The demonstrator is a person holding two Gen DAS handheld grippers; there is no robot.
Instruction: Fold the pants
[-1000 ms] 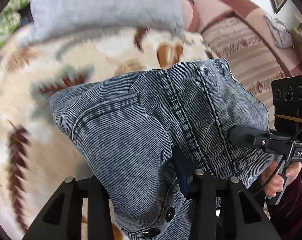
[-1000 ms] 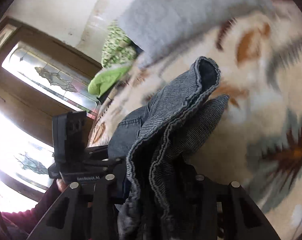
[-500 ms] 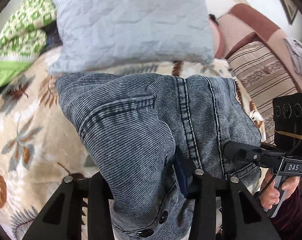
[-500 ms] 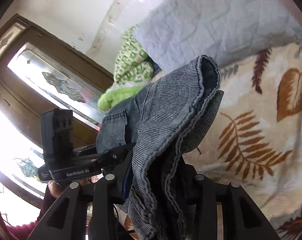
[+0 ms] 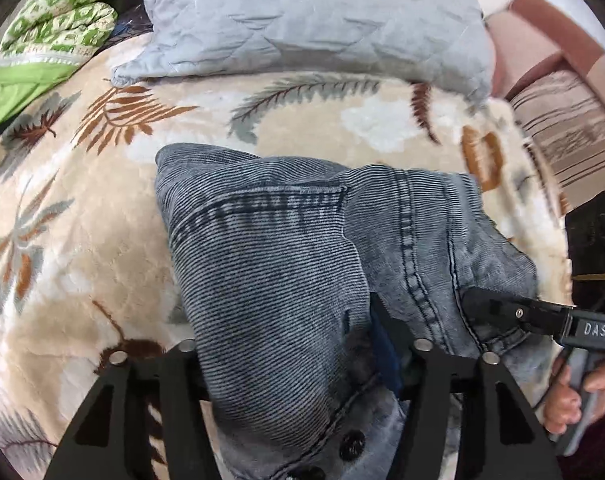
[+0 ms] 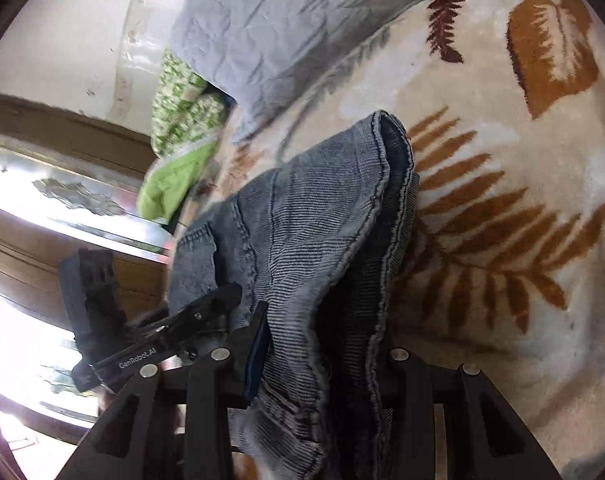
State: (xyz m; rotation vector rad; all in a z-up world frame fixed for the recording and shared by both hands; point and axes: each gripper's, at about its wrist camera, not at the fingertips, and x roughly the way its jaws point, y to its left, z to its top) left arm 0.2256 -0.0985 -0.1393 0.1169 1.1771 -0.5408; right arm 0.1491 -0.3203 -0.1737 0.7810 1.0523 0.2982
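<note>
The folded grey-blue corduroy pants [image 5: 302,240] lie bunched on the leaf-patterned blanket [image 5: 82,240]. Their waistband end, with dark buttons, runs between the fingers of my left gripper [image 5: 290,344]. Its jaws are opening and the cloth sits loosely between them, draped over the left finger. My right gripper [image 6: 326,340] is shut on the other side of the waist of the pants [image 6: 302,220], with thick seamed layers pinched between its fingers. Each gripper shows in the other's view: the right one [image 5: 502,312] with a hand [image 5: 570,392] on its handle, the left one [image 6: 206,308] beside the cloth.
A grey quilted pillow [image 5: 302,20] lies just beyond the pants, and a green patterned quilt [image 5: 54,20] is at the far left. A striped brown sofa cushion [image 5: 570,140] borders the blanket's right edge. A wooden-framed glass door [image 6: 42,200] stands behind the bed.
Both grippers came down with the pants, whose far end now rests on the blanket below the pillow. The left gripper's fingers have spread wider apart.
</note>
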